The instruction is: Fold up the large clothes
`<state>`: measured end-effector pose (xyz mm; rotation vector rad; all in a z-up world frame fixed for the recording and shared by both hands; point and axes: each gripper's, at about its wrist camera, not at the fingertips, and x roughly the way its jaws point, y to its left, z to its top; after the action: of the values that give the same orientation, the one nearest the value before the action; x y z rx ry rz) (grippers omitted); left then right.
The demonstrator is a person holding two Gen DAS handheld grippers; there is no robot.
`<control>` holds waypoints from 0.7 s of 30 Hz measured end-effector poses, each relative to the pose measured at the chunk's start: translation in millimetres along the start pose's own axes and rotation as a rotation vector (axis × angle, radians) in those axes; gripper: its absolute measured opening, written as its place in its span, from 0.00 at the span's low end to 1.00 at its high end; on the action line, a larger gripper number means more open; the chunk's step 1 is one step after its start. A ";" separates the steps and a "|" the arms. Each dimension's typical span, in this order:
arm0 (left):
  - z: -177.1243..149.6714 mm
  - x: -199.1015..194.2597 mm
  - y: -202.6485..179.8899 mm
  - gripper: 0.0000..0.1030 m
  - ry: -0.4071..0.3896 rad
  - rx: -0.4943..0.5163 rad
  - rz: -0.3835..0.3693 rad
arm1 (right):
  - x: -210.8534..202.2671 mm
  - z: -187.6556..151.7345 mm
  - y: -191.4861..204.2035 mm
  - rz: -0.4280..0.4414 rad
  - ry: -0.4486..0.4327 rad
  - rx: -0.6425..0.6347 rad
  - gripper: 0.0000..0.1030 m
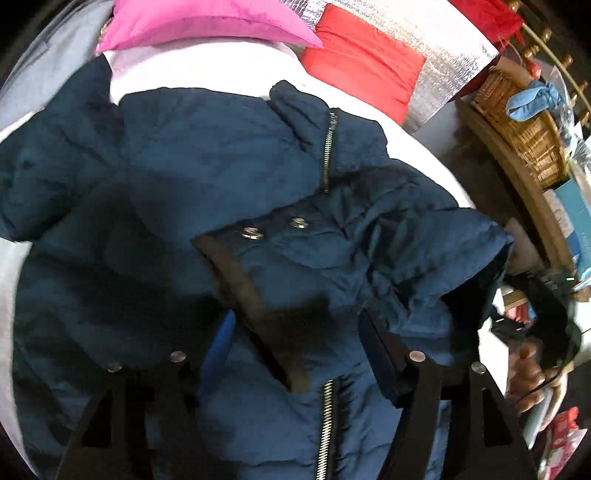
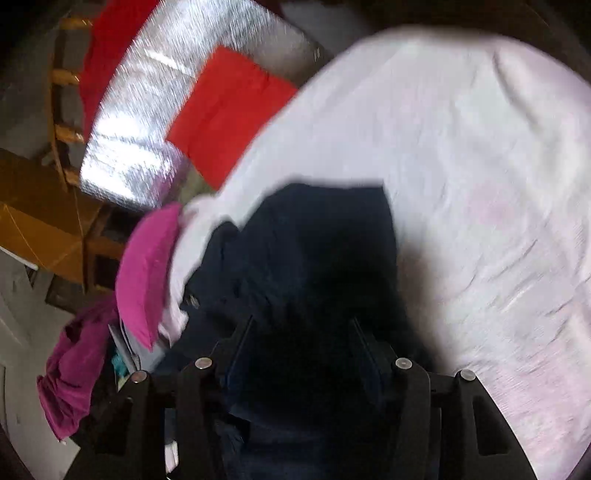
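Observation:
A dark blue padded jacket (image 1: 221, 155) lies spread on a white sheet (image 1: 192, 70), zipper (image 1: 327, 155) up. One sleeve is folded across its front, showing two metal snaps (image 1: 251, 232) and a dark-edged cuff. My left gripper (image 1: 299, 350) hovers over that cuff with its jaws apart, the cuff edge running between them without clear pad contact. In the right wrist view, which is blurred, the jacket (image 2: 325, 229) is nearly black. My right gripper (image 2: 303, 343) has its fingers apart with dark cloth filling the gap. Whether the pads press on it is hidden in shadow.
A pink pillow (image 1: 207, 22) and a red pillow (image 1: 365, 66) lie at the head of the bed against silver foil (image 1: 443, 48). A wicker basket (image 1: 524, 125) sits on a wooden stand to the right. A person's hand (image 1: 528, 380) shows at the bed's right edge. Bare sheet (image 2: 461, 147) stretches beyond the jacket.

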<state>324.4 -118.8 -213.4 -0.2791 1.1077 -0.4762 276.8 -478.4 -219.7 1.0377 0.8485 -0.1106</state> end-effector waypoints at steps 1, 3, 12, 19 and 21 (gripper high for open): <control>0.6 2.8 1.7 0.67 0.002 -0.016 -0.016 | 6.8 -0.3 1.0 -0.023 0.016 -0.009 0.55; 3.0 6.5 5.5 0.45 0.002 -0.041 -0.024 | 11.2 -2.0 -1.4 -0.045 0.008 -0.032 0.54; 12.9 6.8 15.1 0.19 -0.044 -0.070 -0.002 | 23.7 -6.0 1.8 -0.066 -0.008 -0.090 0.55; 14.1 10.4 20.6 0.35 -0.051 -0.099 -0.026 | 18.1 -8.2 -3.0 -0.064 -0.025 -0.120 0.63; 17.7 9.3 19.8 0.18 -0.076 -0.084 -0.008 | 18.7 -10.0 0.8 -0.059 -0.032 -0.143 0.69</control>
<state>348.3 -106.7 -222.0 -0.3727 1.0545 -0.4236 284.4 -464.5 -233.9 0.8757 0.8454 -0.1145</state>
